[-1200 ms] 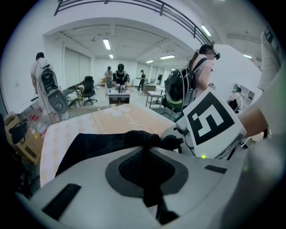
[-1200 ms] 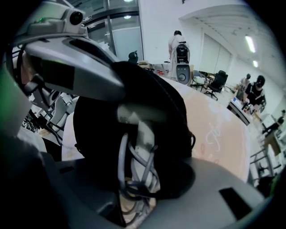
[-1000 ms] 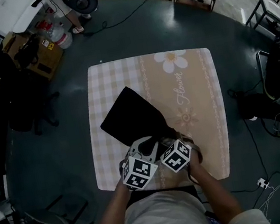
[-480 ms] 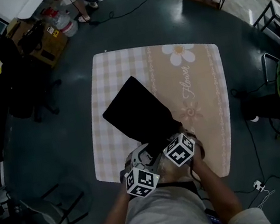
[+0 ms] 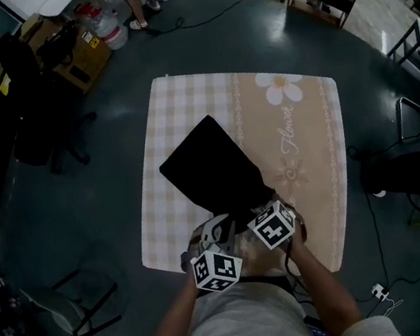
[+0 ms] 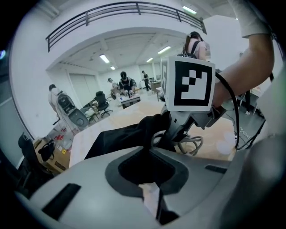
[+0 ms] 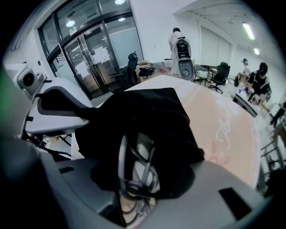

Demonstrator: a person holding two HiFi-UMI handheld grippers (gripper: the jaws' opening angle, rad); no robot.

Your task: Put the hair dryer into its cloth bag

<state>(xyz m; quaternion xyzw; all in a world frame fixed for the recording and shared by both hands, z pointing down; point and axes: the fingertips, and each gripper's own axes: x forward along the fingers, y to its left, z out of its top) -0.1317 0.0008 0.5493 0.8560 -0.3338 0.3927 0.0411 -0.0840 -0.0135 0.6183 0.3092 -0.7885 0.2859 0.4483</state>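
Cloth in checks and beige covers the surface [image 5: 304, 154], and the black bag [image 5: 214, 166] lies slantwise across it, flat at its far end and bunched at its mouth in the lower middle of the frame, where both tools meet. The right gripper [image 7: 138, 174] pinches that bunched mouth, its jaws held apart by a wad of black cloth with loops of grey cord [image 7: 134, 163] caught in it. The left gripper [image 6: 147, 167] has just been closing; its jaws are pressed together with black cloth filling the hollow at their tips, so it seems to nip the rim. The hair dryer's body shows plainly in no view, so it is probably inside, near the mouth. The task looks nearly done: the cord needs tucking in and the mouth closing. Only the head view gives the bag's whole lie. Only the right gripper view shows the cord at the opening, and the left gripper view shows more loops beside the right gripper.
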